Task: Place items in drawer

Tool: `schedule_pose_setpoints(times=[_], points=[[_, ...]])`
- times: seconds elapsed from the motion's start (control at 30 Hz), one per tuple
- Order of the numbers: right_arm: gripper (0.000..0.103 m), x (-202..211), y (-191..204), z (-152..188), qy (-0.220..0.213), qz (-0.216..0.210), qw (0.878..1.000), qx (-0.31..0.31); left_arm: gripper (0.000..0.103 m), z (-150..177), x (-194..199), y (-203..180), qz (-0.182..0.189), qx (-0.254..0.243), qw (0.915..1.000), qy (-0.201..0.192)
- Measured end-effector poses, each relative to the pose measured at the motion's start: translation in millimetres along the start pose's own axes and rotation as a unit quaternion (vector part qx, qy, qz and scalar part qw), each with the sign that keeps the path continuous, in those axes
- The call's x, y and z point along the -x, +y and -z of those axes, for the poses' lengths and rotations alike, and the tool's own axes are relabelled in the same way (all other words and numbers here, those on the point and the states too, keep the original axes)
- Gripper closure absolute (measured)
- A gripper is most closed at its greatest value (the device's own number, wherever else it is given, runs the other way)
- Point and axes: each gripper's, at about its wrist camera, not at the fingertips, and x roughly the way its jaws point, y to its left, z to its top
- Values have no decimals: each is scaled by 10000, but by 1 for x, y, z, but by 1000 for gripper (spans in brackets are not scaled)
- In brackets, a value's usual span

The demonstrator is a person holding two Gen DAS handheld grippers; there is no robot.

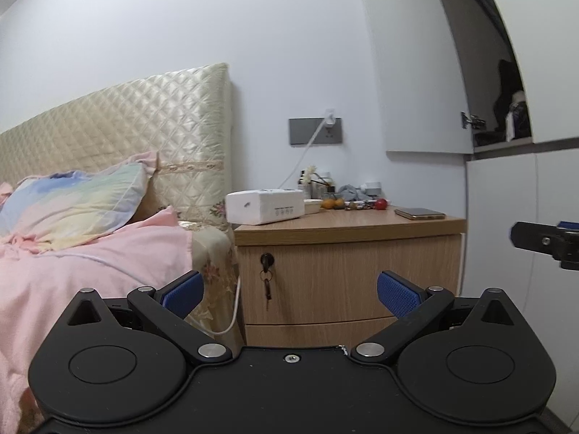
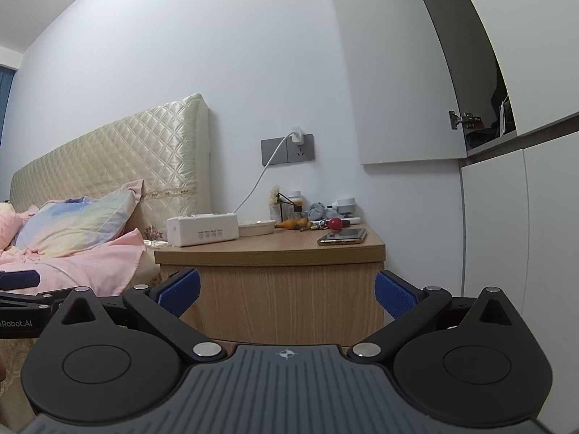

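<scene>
A wooden nightstand (image 1: pixel 347 282) (image 2: pixel 275 289) stands beside the bed, its top drawer (image 1: pixel 354 278) shut with a key (image 1: pixel 267 262) in the lock. On its top lie a white tissue box (image 1: pixel 266 206) (image 2: pixel 202 233), a phone (image 1: pixel 419 213) (image 2: pixel 343 235), a red ball (image 1: pixel 380 204) (image 2: pixel 335 223), a small dish (image 2: pixel 257 228), orange fruit (image 1: pixel 333 203) and small bottles. My left gripper (image 1: pixel 289 294) is open and empty, some way short of the drawer front. My right gripper (image 2: pixel 286 294) is open and empty too, facing the nightstand's right half.
A bed with pink blanket (image 1: pixel 90 275) and pastel pillow (image 1: pixel 72 202) lies left of the nightstand. A white charging cable (image 1: pixel 304 152) runs from the wall socket. White wardrobe doors (image 1: pixel 517 235) stand at right, one upper door ajar. The other gripper shows at the right edge (image 1: pixel 546 240).
</scene>
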Motion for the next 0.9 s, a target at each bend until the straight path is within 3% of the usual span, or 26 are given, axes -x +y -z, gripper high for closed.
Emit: schedule_pose_setpoints(times=[0.27, 0.9], points=[[0, 2, 9, 6, 97, 27, 9999, -27, 1, 4, 2, -5, 134, 32, 9999, 84], [0, 5, 0, 6, 99, 154, 9998, -67, 1, 5, 3, -5, -172, 8, 9998, 133]])
